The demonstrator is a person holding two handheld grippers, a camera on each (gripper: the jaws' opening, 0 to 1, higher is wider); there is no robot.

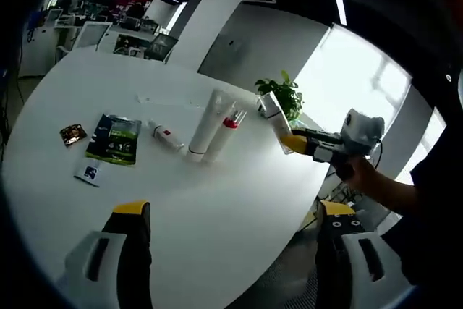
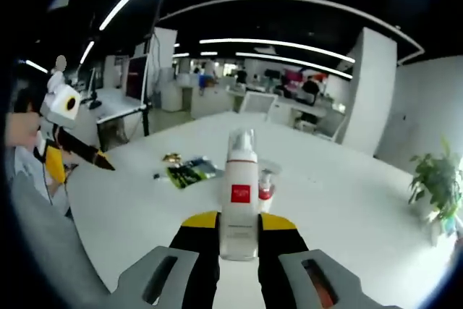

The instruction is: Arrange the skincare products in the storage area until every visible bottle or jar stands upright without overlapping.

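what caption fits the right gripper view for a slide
Right gripper clamps an upright white pump bottle above the white table, sachets lying beyond.

The left gripper view looks down from above the near edge of the round white table [image 1: 217, 200], facing across it toward a potted plant [image 1: 282, 95] at about 1 o'clock and bright windows beyond; the products lie well ahead at 12 o'clock. The right gripper view sits low over the same table [image 2: 347, 208], looking level toward desks at 12 o'clock, with a white pump bottle [image 2: 240, 193] very near the lens. Both views share the tabletop, the plant [image 2: 438, 179] and the green sachet [image 1: 116, 139] [image 2: 189, 171].
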